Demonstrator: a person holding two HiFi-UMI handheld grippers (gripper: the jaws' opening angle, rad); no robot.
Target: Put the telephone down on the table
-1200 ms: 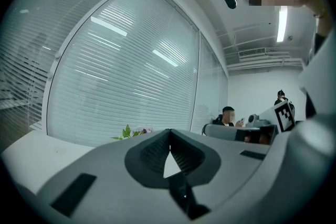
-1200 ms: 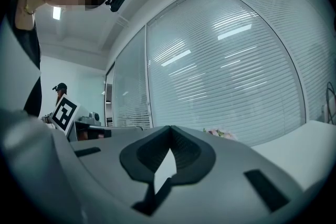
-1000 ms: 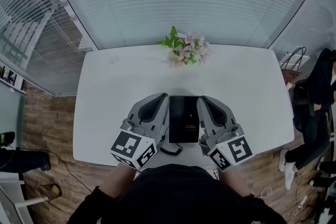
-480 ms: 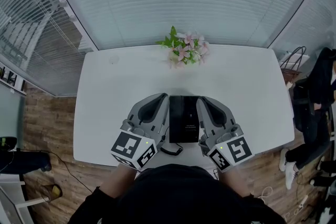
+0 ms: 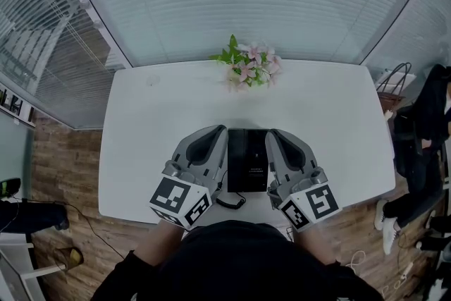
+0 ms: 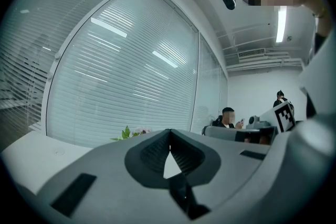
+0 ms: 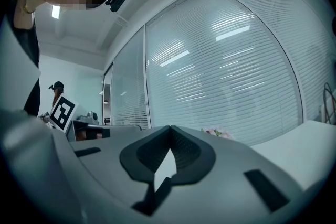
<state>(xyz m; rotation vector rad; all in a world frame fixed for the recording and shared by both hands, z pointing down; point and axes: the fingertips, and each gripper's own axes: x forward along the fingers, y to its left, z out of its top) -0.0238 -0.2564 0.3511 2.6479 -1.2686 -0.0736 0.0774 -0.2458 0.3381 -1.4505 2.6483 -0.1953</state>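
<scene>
Fingers of your left gripper [image 5: 213,130] are pressed together tip to tip with nothing between them, and those of your right gripper [image 5: 276,132] are closed and empty in the same way. Both grippers point away from you. The telephone [image 5: 246,160] lies flat on the white table [image 5: 151,120] in the gap between the two pairs of fingers, just right of the left ones and just left of the right ones. You cannot tell from the head view whether either side touches it. It is a black, flat, rectangular unit with a few lines of small pale print on its top face. A black cord [image 5: 231,203] curls out from its near edge, back behind your fingertips. Well beyond the fingertips, at the table's far edge, stands a bunch of pink flowers [image 5: 248,68].
</scene>
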